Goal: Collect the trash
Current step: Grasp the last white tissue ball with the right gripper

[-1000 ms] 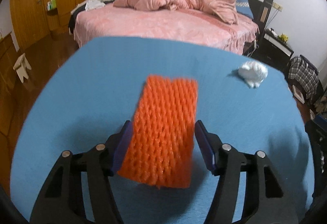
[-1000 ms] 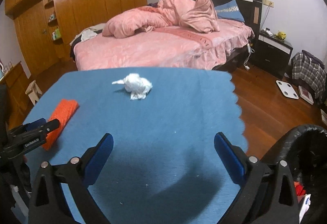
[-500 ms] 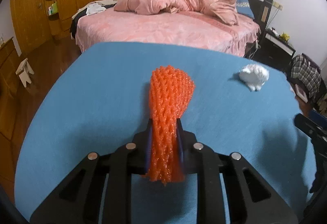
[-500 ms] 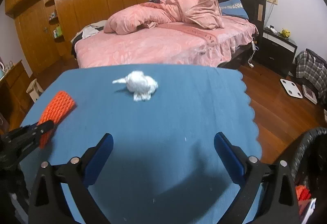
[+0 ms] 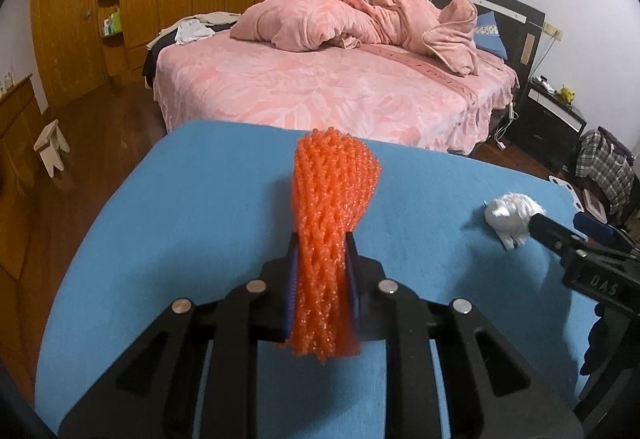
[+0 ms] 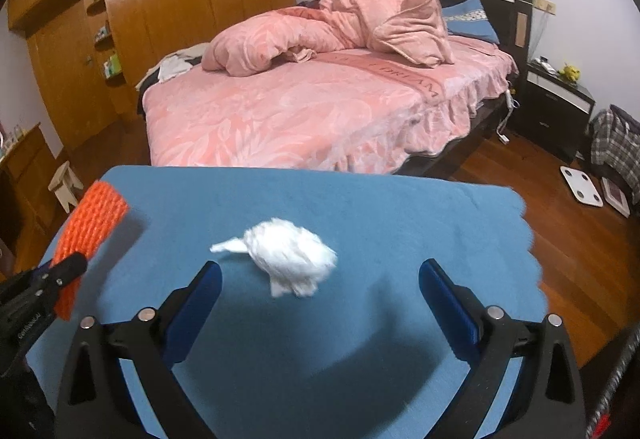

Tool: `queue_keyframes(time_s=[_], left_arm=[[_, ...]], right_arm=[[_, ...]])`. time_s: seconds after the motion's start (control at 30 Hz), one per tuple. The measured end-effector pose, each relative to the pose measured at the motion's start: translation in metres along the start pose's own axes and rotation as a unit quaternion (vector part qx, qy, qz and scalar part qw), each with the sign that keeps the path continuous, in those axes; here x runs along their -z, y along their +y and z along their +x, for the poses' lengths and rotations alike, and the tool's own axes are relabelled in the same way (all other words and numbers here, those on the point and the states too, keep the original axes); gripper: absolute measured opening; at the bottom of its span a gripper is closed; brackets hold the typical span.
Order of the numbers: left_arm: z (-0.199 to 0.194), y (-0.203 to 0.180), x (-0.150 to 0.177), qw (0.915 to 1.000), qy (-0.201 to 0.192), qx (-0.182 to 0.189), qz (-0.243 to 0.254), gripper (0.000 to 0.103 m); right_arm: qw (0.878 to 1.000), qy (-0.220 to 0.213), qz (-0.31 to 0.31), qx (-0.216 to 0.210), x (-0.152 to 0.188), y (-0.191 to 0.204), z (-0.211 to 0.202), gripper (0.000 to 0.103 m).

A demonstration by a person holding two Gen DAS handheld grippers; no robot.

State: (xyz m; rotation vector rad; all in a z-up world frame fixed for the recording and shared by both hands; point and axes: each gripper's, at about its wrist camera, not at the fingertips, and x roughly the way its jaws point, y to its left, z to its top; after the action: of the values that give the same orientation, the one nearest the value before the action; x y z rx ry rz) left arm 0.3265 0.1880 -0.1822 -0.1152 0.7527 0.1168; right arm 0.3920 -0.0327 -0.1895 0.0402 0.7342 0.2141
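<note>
Both grippers (image 5: 321, 259) (image 6: 320, 279) tilt downward over table (image 6: 400, 207)

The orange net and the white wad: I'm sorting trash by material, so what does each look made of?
The orange net, pinched in the left gripper, looks like foam plastic mesh, matte, with an open knobbly lattice that squashes between the pads. The white wad, ahead of the open right gripper, looks like crumpled tissue paper: soft, matte, ragged edges; thin cloth is possible.
</note>
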Motion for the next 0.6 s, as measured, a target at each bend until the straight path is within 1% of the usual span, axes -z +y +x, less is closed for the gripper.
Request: queue_keyframes(time_s=[0.1, 0.17, 0.2, 0.27, 0.3, 0.33, 0.43, 0.6], left_arm=[[0.008, -0.002, -0.003, 1.0000, 0.000, -0.003, 0.005, 0.019], [0.012, -0.001, -0.004, 1.0000, -0.001, -0.006, 0.007, 0.019], [0.014, -0.001, -0.004, 0.9999, -0.001, -0.008, 0.007, 0.019], [0.018, 0.000, -0.004, 1.0000, 0.001, -0.009, 0.004, 0.019], [0.019, 0.001, -0.003, 0.9999, 0.001, -0.009, 0.004, 0.019], [0.022, 0.001, -0.002, 0.9999, 0.004, -0.010, 0.002, 0.019], [0.023, 0.002, 0.000, 0.9999, 0.005, -0.010, 0.000, 0.019], [0.025, 0.002, -0.001, 0.9999, 0.005, -0.011, 0.002, 0.019]], right_arm=[[1.000, 0.009, -0.009, -0.007, -0.006, 0.007, 0.016, 0.091], [1.000, 0.017, -0.015, -0.011, -0.006, 0.010, 0.023, 0.078], [1.000, 0.021, -0.017, -0.014, -0.005, 0.011, 0.026, 0.074], [0.999, 0.034, -0.020, -0.019, -0.002, 0.013, 0.033, 0.054], [0.999, 0.038, -0.021, -0.020, -0.001, 0.013, 0.035, 0.052], [0.999, 0.040, -0.020, -0.023, -0.001, 0.013, 0.035, 0.047], [0.999, 0.040, -0.018, -0.030, 0.001, 0.012, 0.036, 0.039], [0.998, 0.043, -0.023, -0.027, 0.001, 0.014, 0.038, 0.037]])
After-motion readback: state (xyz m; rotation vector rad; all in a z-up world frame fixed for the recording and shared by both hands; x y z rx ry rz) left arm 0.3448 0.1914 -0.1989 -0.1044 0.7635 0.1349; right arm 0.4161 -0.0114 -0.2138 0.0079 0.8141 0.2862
